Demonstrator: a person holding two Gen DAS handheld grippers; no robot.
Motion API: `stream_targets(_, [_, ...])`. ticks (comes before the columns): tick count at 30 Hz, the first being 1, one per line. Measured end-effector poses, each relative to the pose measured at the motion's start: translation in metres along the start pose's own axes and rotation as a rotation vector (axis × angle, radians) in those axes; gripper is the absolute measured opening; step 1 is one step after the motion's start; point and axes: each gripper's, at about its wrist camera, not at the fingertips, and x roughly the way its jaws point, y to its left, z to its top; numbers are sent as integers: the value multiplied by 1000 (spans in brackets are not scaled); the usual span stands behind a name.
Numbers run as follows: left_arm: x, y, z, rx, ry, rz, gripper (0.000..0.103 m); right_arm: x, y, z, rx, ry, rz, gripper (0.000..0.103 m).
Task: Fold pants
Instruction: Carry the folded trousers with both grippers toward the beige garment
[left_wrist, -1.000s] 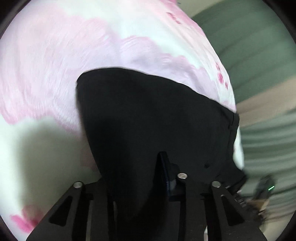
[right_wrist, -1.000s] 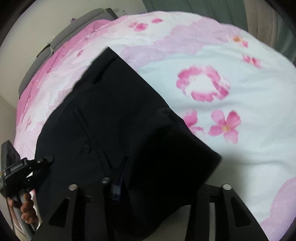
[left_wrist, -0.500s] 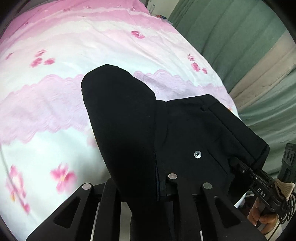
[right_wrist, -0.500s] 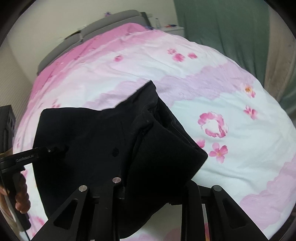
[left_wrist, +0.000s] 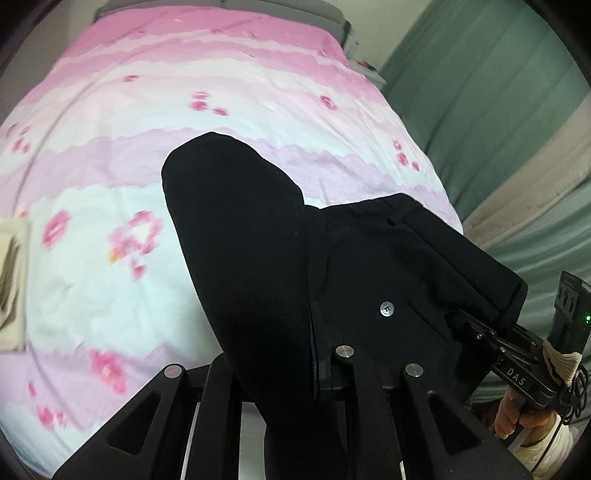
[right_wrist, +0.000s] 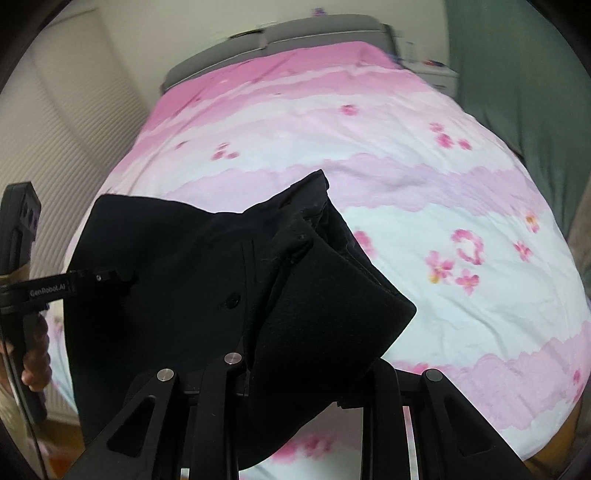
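Holding: black pants (left_wrist: 258, 258) are lifted above a bed (left_wrist: 110, 295), gripped by two hand-held grippers.
Left gripper (left_wrist: 317, 354): its fingers are closed together on a thick fold of the pants; cloth drapes over and in front of them, hiding the tips.
Right gripper (right_wrist: 306, 369): its fingers are pinched on another bunch of the same pants; cloth hangs over the right-hand finger, so the tips are hidden.
Where the pants are: in the air over the near, foot end of the bed, stretched between the two grippers. Whether any part touches the bedcover cannot be told.
How the pants look: plain black, matte, doubled over into bulky folds. A small round button (left_wrist: 387, 308) sits beside a welt pocket seam on the flat panel between the grippers. In the right wrist view a corner of cloth points up toward the headboard (right_wrist: 273, 40).
Bedcover (right_wrist: 406, 221): white with pink wavy bands and scattered pink flowers; deeper pink toward the headboard end.
Containers: none visible, nothing held in anything.
Surroundings: green curtain (left_wrist: 480, 92) along the right edge of the bed; a beige cloth item (left_wrist: 13, 280) lies at the bed's left edge, blurred.
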Motion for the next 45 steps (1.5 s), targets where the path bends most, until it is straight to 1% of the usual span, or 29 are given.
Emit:
stream_targets(1, [-11, 7, -6, -10, -15, 6, 14, -2, 6, -2, -10, 4, 9, 26])
stream_targets(4, [-43, 30, -23, -17, -53, 27, 14, -11, 41, -8, -54, 2, 32, 26])
stream_targets(6, [-62, 45, -31, -13, -74, 31, 14, -17, 70, -12, -96, -9, 42, 26])
stream_targets(8, [-85, 66, -39, -12, -96, 24, 14, -23, 99, -17, -112, -22, 52, 26])
stream_targets(10, [-108, 89, -46, -8, -110, 17, 14, -26, 123, -20, -110, -35, 53, 26])
stream_targets(11, [-115, 97, -47, -3, -116, 18, 14, -31, 143, -26, -111, -45, 46, 26])
stream_targets(13, [-131, 122, -53, 2, -129, 21, 14, -35, 170, -31, -105, -64, 43, 26])
stream_targets(14, [-140, 134, -55, 0, -138, 23, 14, -40, 190, -36, -100, -81, 45, 26])
stream_targets(15, [-147, 141, -61, -3, -142, 23, 14, -43, 207, -41, -100, -92, 46, 26])
stream_targets(16, [-157, 157, -68, -10, -143, 25, 14, -43, 216, -43, -101, -97, 47, 26])
stream_targets(19, [-170, 183, -78, -40, -147, 36, 14, -44, 255, -50, -116, -101, 54, 26])
stream_targets(22, [-188, 222, -92, -87, -153, 50, 14, -39, 290, -54, -163, -83, 75, 26])
stream_targets(28, [-210, 281, -106, -198, -169, 97, 14, -16, 330, -51, -212, -46, 151, 26])
stream_targets(31, [-220, 309, -109, -238, -188, 125, 14, 1, 354, -45, -249, -17, 201, 26])
stream_targets(33, [-228, 331, -113, -258, -192, 131, 14, 9, 373, -44, -277, -10, 214, 26])
stream_targets(36, [-236, 363, -113, -261, -183, 136, 14, 23, 402, -41, -299, 5, 229, 26])
stream_targets(39, [-238, 398, -102, -233, -161, 129, 14, 38, 432, -41, -306, 14, 235, 26])
stream_targets(41, [-242, 425, -95, -211, -133, 122, 14, 48, 455, -42, -294, 17, 228, 26])
stream_targets(45, [-244, 479, -67, -134, -97, 114, 14, 76, 502, -43, -213, 32, 204, 26])
